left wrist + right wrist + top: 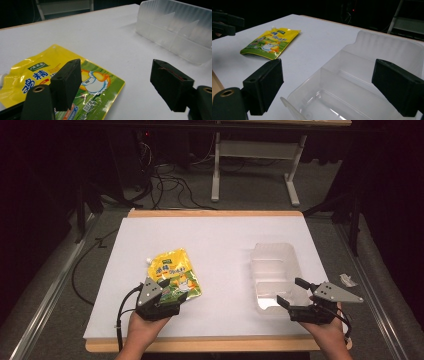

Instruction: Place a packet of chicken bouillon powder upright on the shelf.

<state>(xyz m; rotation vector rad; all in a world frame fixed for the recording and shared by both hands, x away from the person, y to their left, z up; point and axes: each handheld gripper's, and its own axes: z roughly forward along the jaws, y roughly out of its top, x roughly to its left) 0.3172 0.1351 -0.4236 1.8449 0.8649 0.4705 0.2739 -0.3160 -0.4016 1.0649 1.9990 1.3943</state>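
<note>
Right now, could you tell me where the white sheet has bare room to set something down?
The far strip behind the yellow pouch and the clear divided container is bare, as is the wide gap between them. The near edge is crowded: the left gripper overlaps the pouch, the right gripper is at the container.

You see a yellow pouch (174,274) with a green lower part, blue characters and a cartoon figure. The container (274,270) is clear, milky plastic. Your table sheet (215,245) is white, its edge pale wood.
</note>
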